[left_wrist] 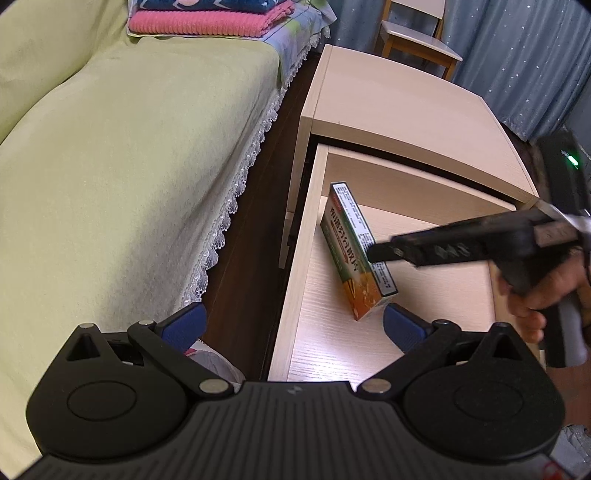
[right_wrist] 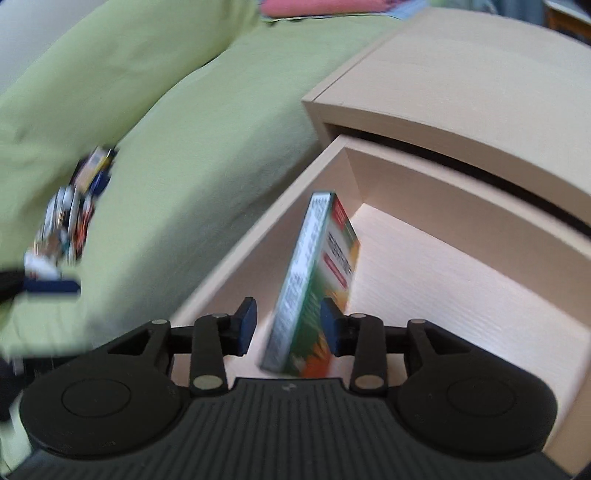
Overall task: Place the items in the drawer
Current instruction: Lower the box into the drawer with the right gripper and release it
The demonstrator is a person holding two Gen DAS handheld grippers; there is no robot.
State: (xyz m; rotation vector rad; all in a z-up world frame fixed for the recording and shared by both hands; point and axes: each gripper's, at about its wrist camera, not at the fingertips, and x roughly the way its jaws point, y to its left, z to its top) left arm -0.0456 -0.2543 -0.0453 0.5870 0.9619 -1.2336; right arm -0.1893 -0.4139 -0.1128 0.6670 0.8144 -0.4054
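A green and orange medicine box (left_wrist: 354, 251) stands on its long edge inside the open light-wood drawer (left_wrist: 300, 273), tilted near the drawer's left wall. My right gripper (left_wrist: 380, 253), held in a hand, reaches in from the right with its fingertips at the box. In the right wrist view the box (right_wrist: 310, 280) sits between the blue pads (right_wrist: 246, 325) of the right gripper (right_wrist: 289, 326), which is open, with a gap on the left side. My left gripper (left_wrist: 293, 326) hovers wide open over the drawer's (right_wrist: 236, 258) front left corner, holding nothing.
The drawer belongs to a light-wood nightstand (left_wrist: 388, 103). A sofa with a yellow-green cover (left_wrist: 129, 166) lies to the left across a dark floor strip (left_wrist: 258, 206). Blurred small items (right_wrist: 70, 218) lie on the cover. Folded towels (left_wrist: 207, 18), a wooden chair (left_wrist: 417, 37) and a curtain (left_wrist: 517, 55) stand behind.
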